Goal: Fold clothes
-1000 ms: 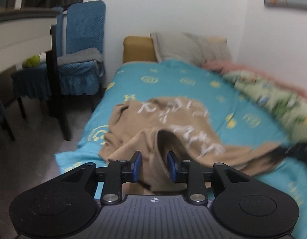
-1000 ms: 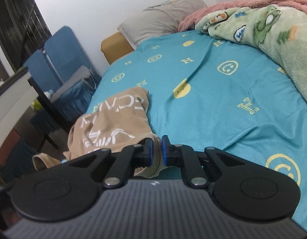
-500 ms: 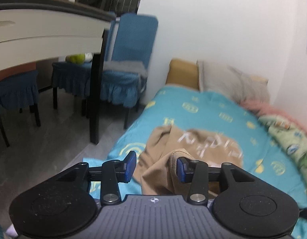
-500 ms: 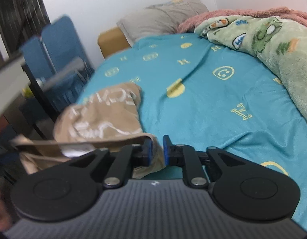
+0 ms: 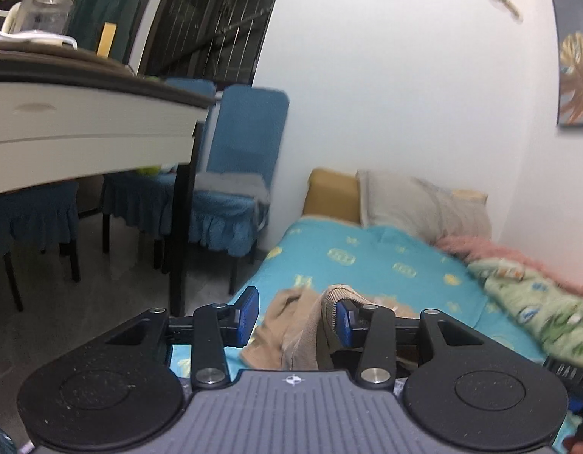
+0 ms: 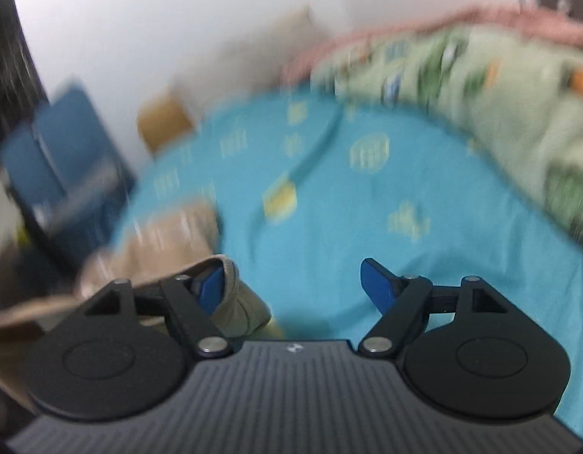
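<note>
A tan sweatshirt (image 5: 291, 325) with white lettering lies bunched near the left front edge of the bed's turquoise sheet (image 5: 367, 261). My left gripper (image 5: 293, 319) is open; a ribbed cuff of the sweatshirt hangs over its right finger (image 5: 346, 325). My right gripper (image 6: 295, 287) is open wide; a ribbed hem of the sweatshirt (image 6: 231, 295) drapes on its left finger (image 6: 208, 289), the rest trailing left. The right wrist view is blurred by motion.
A green printed blanket (image 5: 533, 306) and pink blanket lie along the bed's right side, a grey pillow (image 5: 420, 200) at the head. Left of the bed stand blue-covered chairs (image 5: 231, 174) and a table (image 5: 64, 121) with a jar. The right gripper's body shows in the left wrist view (image 5: 567, 370).
Both grippers have opened; the right one was shut on the hem and let go. The left gripper has risen and tilted up, cuff still hooked on its right finger. The right view swings fast.
</note>
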Tool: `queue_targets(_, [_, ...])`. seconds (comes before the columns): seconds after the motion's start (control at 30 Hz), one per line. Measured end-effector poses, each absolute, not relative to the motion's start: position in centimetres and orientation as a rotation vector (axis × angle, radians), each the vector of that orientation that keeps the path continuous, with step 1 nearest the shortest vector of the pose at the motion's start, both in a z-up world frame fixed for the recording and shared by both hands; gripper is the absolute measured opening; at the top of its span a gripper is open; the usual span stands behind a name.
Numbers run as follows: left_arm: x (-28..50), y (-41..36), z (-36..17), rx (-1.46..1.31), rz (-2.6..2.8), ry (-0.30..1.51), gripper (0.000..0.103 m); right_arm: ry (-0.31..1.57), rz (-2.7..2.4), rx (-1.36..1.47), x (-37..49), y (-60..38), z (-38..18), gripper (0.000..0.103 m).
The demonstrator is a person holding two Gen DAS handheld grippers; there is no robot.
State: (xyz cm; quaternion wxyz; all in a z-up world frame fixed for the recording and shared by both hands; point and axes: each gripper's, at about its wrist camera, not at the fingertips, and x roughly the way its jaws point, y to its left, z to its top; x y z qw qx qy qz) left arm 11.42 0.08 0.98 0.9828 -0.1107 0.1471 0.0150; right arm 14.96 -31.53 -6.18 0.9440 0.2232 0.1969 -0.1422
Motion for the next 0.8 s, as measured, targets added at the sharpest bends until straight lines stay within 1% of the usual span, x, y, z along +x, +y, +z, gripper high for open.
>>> queue_targets(0.07, [11.2, -0.1, 3.0, -0.244, 0.022, 0.264, 0.044, 0.302, -0.293, 0.417, 14.0, -31.6, -2.6, 0.077])
queue_targets(0.17, [11.4, -0.4, 7.7, -0.274, 0.007, 0.194, 0.043, 0.176, -0.244, 0.41, 12.9, -32.2, 3.7, 0.078])
queue_targets(0.27, [10.8, -0.9, 13.9, -0.263, -0.004, 0.09, 0.043, 0.094, -0.199, 0.397, 11.6, -32.3, 10.8, 0.078])
queue_targets(0.43, [7.5, -0.8, 25.0, -0.257, -0.023, -0.069, 0.043, -0.051, -0.135, 0.336, 7.3, -31.3, 22.4, 0.078])
queue_targets(0.6, [0.0, 1.3, 34.4, -0.316, -0.076, -0.2, 0.044, -0.188, -0.07, 0.31, -0.9, -29.9, 32.3, 0.078])
queue_targets(0.7, [-5.6, 2.3, 39.1, -0.322, -0.112, -0.255, 0.044, -0.265, -0.056, 0.319, -7.1, -28.9, 36.9, 0.079])
queue_targets(0.8, [-10.0, 2.8, 43.1, -0.323, -0.149, -0.254, 0.045, -0.298, -0.057, 0.332, -11.5, -28.5, 40.1, 0.08])
